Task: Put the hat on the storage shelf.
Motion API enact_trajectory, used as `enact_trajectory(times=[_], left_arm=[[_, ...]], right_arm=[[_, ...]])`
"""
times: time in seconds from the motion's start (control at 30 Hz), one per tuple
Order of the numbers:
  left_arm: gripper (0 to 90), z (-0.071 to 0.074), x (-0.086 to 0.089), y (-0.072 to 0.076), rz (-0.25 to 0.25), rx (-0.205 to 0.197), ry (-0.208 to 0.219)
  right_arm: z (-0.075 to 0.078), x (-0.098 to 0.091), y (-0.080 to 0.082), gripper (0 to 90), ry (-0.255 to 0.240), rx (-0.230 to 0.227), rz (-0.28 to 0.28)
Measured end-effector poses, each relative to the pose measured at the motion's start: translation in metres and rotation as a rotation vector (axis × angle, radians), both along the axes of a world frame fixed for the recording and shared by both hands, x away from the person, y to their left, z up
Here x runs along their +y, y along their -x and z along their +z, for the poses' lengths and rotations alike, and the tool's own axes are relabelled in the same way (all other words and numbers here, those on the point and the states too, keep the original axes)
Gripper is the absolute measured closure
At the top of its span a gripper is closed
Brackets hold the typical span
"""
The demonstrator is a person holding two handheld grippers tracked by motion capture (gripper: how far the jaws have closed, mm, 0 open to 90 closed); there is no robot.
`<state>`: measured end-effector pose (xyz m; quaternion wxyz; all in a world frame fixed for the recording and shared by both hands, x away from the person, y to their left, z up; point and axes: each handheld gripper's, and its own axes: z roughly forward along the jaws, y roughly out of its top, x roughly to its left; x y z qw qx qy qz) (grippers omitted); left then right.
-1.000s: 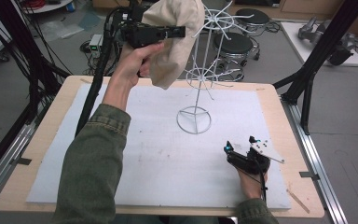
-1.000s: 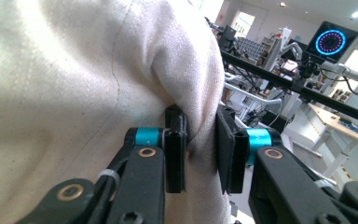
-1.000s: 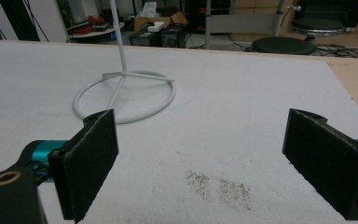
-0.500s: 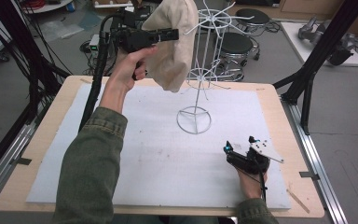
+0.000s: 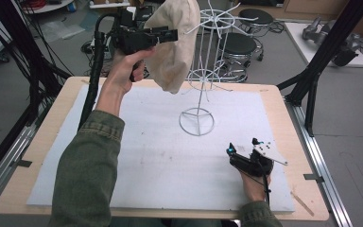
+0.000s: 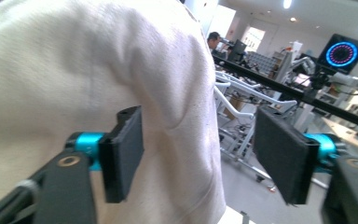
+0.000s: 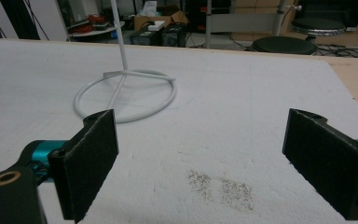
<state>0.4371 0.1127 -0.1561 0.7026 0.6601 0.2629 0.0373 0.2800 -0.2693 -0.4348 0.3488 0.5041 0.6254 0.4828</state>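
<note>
A cream cap (image 5: 174, 45) hangs on the white wire stand (image 5: 203, 78) at the desk's far side, just right of the left gripper (image 5: 170, 34), whose jaws have just been opening off it.

High view looked forward and down from above your side of the table (image 5: 283, 101). Left gripper view rode raised, level, very near the cream hat (image 6: 74, 70), lab room beyond. Right gripper view sat low, facing across the white mat (image 7: 242, 107). It shared the wire stand (image 7: 123, 93) base with the high view.
</note>
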Motion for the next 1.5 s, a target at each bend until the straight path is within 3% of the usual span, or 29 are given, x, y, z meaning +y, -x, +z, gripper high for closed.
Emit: enact_trajectory(times=[0.3,0.77,1.27,1.5], left_arm=[[23.6,0.004,0.005,0.021,0.097,-0.091,-0.097],[23.0,0.000,0.015,0.061,0.160,-0.171,-0.160],[21.3,-0.021,0.041,0.090,0.196,-0.181,-0.186],[20.8,-0.043,0.056,0.106,0.217,-0.184,-0.193]], right_arm=[[0.000,0.001,0.000,9.4,-0.002,0.004,0.000],[0.000,0.002,-0.001,9.4,0.006,-0.003,0.003],[0.000,0.003,-0.001,9.4,0.009,-0.001,0.005],[0.000,0.004,0.000,9.4,0.009,0.004,0.005]])
